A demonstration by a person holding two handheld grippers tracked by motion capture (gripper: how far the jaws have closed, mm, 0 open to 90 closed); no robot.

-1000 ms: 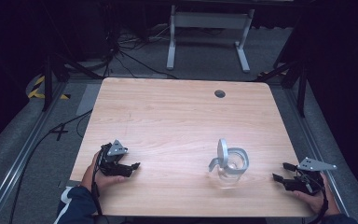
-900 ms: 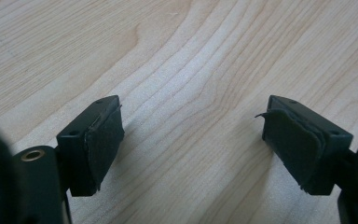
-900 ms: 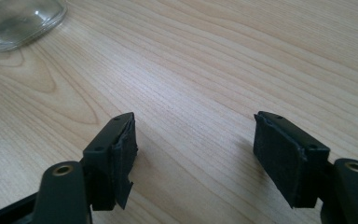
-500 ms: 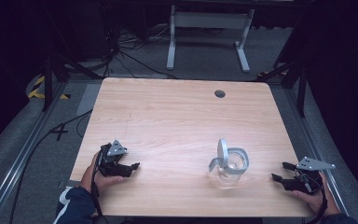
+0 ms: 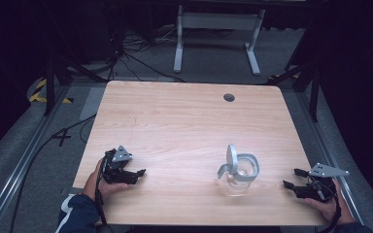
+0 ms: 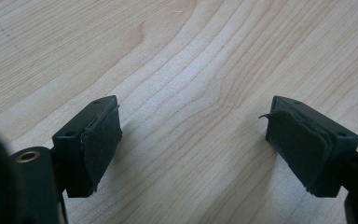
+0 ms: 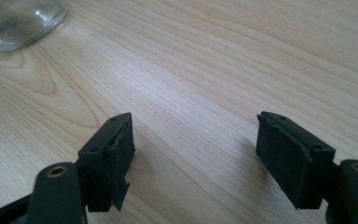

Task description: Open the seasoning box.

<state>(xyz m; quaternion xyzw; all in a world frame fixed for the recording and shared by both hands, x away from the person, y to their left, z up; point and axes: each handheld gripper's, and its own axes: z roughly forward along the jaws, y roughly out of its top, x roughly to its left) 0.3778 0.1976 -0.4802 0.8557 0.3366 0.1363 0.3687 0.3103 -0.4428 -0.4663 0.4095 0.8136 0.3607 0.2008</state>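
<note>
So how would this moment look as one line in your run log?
left gripper: open, empty, on table | right gripper: open, empty, beside glass jug | jug: upright, lid raised, untouched

Left hand-held gripper [image 5: 138, 175] jaws apart, right hand-held gripper [image 5: 292, 178] likewise, both low

1. Table [image 5: 175, 121]: light wood-grain top, smooth, matt.
2. Jug [image 5: 240, 170]: clear glossy glass body, matt grey lid and rim, metal or plastic unclear.
3. Left gripper [image 6: 193, 140] and right gripper [image 7: 193, 156]: matt black plastic jaws, rough frayed black pads [image 6: 100, 147].
</note>
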